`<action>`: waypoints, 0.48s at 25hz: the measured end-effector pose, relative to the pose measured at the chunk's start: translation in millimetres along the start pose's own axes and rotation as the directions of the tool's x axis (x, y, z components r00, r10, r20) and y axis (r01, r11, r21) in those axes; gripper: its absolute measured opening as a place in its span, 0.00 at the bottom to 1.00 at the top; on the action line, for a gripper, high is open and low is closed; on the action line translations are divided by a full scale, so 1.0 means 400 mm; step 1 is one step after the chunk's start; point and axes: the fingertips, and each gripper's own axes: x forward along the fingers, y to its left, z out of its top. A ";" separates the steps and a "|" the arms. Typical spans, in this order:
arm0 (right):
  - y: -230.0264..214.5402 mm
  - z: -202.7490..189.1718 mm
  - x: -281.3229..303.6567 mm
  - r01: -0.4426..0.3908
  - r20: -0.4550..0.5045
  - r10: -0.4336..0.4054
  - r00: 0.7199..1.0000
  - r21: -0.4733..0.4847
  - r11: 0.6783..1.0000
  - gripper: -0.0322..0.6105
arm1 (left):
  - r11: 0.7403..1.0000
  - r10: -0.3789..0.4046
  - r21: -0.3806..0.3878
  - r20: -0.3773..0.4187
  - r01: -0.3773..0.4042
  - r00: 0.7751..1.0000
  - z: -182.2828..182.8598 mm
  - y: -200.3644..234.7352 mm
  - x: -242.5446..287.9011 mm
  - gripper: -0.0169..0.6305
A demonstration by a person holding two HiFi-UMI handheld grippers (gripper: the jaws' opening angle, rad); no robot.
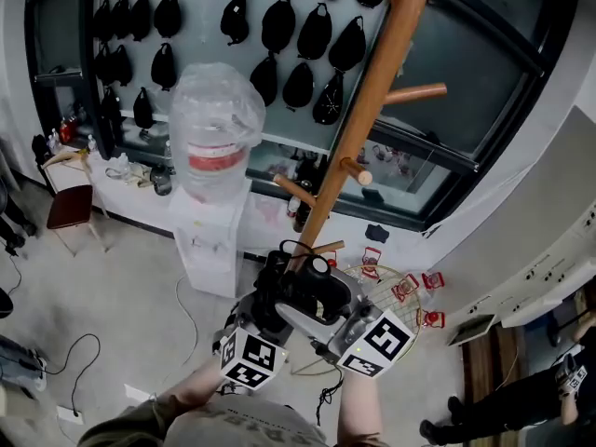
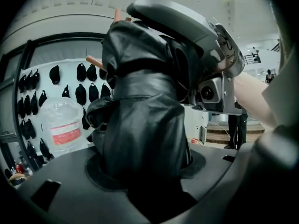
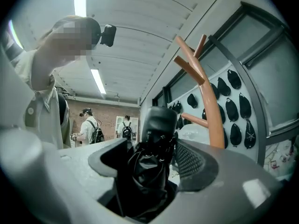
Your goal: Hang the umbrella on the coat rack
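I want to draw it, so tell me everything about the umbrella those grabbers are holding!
The umbrella is black and folded up, its shiny fabric bunched in crumpled folds. A rounded black handle sticks out at one end. The left gripper clamps the fabric bundle, the right gripper the part by the handle. It is held up near the coat rack, not yet hung.

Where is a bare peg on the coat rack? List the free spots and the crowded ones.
Free: every peg in view on the coat rack is bare, the long upper peg most open. Crowded: the pole's foot, between the water dispenser, the wire basket and the umbrella.
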 end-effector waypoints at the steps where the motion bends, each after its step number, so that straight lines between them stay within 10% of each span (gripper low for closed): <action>1: -0.002 -0.001 0.004 0.007 -0.005 -0.007 1.000 -0.004 1.000 0.53 | 1.000 -0.014 -0.001 0.000 0.014 1.000 0.000 -0.002 0.000 0.42; 12: -0.014 0.090 -0.012 0.080 0.040 -0.080 0.996 0.006 0.997 0.40 | 0.996 -0.087 0.028 0.051 0.086 0.995 0.095 -0.017 -0.013 0.43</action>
